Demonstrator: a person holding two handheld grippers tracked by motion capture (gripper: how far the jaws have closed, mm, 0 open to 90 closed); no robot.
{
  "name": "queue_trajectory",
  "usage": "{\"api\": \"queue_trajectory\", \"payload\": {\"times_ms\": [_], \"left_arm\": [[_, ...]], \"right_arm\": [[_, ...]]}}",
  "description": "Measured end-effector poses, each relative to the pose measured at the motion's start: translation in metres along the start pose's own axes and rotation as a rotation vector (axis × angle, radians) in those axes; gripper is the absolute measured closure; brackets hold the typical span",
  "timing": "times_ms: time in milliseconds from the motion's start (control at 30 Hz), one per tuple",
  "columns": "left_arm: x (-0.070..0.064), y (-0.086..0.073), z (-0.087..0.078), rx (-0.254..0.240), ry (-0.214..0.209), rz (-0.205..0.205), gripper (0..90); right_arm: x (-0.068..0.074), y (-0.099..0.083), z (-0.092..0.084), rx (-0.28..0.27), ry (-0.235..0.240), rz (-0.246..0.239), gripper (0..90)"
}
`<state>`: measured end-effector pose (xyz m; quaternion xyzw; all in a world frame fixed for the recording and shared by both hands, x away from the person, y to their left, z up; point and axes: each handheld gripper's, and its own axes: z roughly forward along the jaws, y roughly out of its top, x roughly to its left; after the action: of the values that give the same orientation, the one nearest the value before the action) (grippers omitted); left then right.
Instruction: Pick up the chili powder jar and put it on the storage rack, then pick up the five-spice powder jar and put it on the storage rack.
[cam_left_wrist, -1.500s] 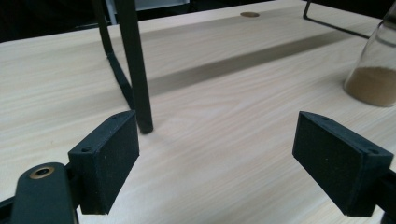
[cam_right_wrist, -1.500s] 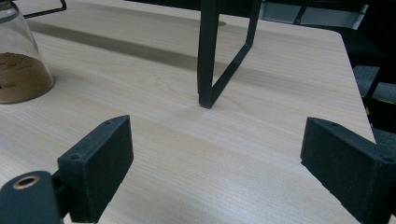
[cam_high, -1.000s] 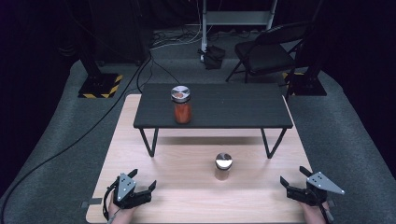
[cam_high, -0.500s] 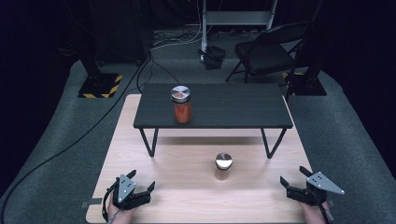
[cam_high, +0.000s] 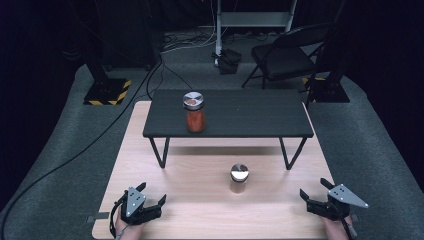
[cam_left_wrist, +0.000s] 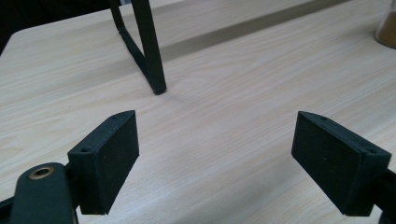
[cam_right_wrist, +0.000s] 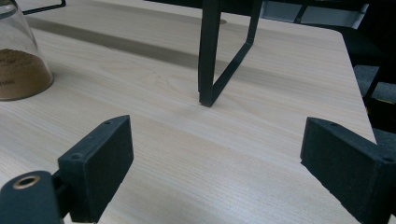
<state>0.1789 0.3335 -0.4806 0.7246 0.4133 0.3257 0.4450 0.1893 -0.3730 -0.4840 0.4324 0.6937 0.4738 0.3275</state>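
A jar of red-orange powder with a silver lid stands on the left part of a low black stand. A smaller jar of brown powder with a silver lid stands on the wooden tabletop in front of the stand. That jar's base shows at the right edge of the left gripper view and at the left of the right gripper view. My left gripper rests near the front left corner, open and empty. My right gripper rests near the front right corner, open and empty.
The stand's thin black legs rise ahead of each gripper. Beyond the table are a folding chair, two black posts with weighted bases, and cables across grey carpet.
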Motion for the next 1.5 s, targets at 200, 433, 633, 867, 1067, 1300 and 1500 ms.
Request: {"api": "queue_trajectory", "payload": {"times_ms": [200, 433, 633, 867, 1067, 1300, 1500], "left_arm": [[0.0002, -0.0004, 0.0, -0.003, 0.004, -0.001, 14.9], [0.0, 0.0002, 0.0003, 0.001, 0.003, -0.001, 14.8], [0.0003, 0.0003, 0.0004, 0.002, 0.002, -0.003, 14.9], [0.0004, 0.0006, 0.0005, 0.003, 0.001, -0.002, 14.9], [0.0006, 0.0007, 0.0005, 0.004, 0.0, -0.004, 14.8], [0.0008, 0.0004, 0.0003, 0.002, 0.0, -0.006, 14.8], [0.0003, 0.0013, 0.0005, 0.008, -0.001, 0.0, 14.9]], "right_arm": [[0.0001, 0.0, 0.0, 0.0, 0.0, -0.001, 8.5], [0.0003, 0.0002, 0.0, 0.001, 0.0, -0.004, 8.6], [0.0002, 0.0003, 0.0, 0.002, 0.001, -0.004, 8.6], [0.0001, 0.0003, 0.0001, 0.002, 0.0, -0.002, 8.6], [0.0002, -0.0001, -0.0001, 0.0, -0.001, -0.001, 8.6], [0.0, -0.0001, 0.0, -0.001, -0.001, 0.001, 8.6], [0.0003, 0.0002, 0.0, 0.001, 0.0, -0.003, 8.6]]}}
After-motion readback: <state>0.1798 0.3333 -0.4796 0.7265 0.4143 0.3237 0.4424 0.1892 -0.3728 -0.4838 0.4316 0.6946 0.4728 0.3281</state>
